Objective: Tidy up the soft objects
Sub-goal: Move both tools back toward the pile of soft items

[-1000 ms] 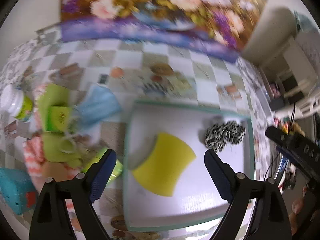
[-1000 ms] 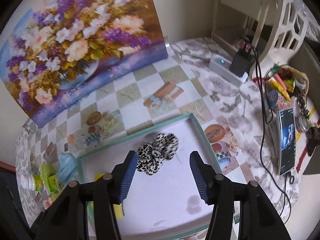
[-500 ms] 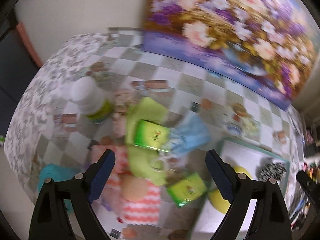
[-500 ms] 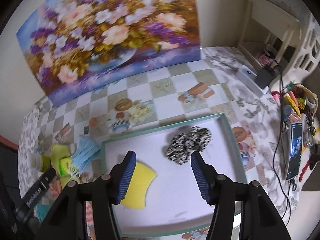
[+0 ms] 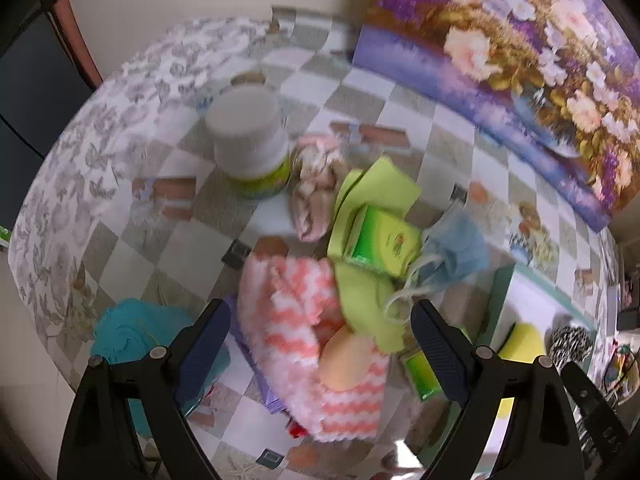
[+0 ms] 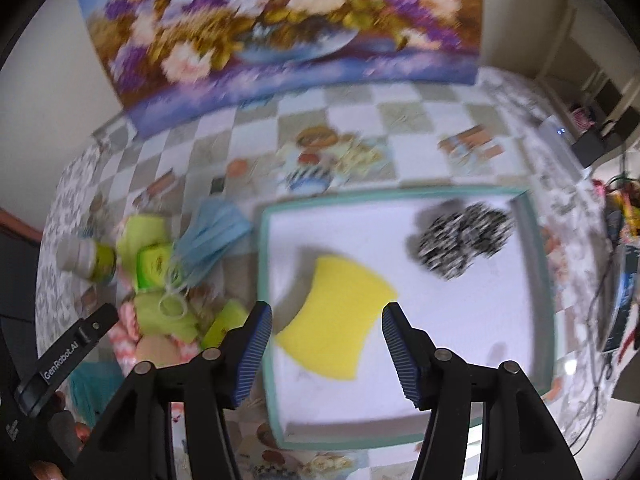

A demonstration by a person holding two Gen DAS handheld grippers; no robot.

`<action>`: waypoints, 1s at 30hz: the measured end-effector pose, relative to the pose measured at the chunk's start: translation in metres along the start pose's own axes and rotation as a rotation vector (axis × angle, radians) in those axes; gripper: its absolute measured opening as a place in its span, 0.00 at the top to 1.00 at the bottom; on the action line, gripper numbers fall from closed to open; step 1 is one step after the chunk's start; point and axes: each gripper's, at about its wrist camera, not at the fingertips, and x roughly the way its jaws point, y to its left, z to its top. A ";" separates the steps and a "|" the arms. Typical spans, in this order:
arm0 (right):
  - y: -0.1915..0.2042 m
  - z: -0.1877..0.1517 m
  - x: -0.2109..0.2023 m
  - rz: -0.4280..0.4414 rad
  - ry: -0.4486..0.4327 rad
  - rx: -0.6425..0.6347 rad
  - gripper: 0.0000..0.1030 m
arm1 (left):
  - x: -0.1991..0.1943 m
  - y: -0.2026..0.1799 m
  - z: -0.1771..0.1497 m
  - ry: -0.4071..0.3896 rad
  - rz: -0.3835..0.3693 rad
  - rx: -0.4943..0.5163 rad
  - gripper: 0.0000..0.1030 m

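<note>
left gripper (image 5: 320, 344) spread wide, empty, above the soft pile

right gripper (image 6: 326, 340) parted, empty, over the tray (image 6: 264, 264). closing on the striped cloth (image 5: 316, 344) could drag the green box (image 5: 384, 240) left of the tray.

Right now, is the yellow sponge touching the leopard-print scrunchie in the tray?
Apart. The right wrist view shows bare white tray floor between the yellow sponge and the leopard-print scrunchie.
</note>
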 end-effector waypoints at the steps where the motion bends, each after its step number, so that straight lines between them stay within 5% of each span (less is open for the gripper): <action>1: 0.005 -0.003 0.006 0.016 0.021 -0.004 0.41 | 0.004 0.003 0.000 0.019 -0.001 0.005 0.11; 30: 0.137 -0.036 0.065 0.227 0.173 -0.184 0.40 | 0.016 0.074 0.027 0.069 -0.055 -0.087 0.11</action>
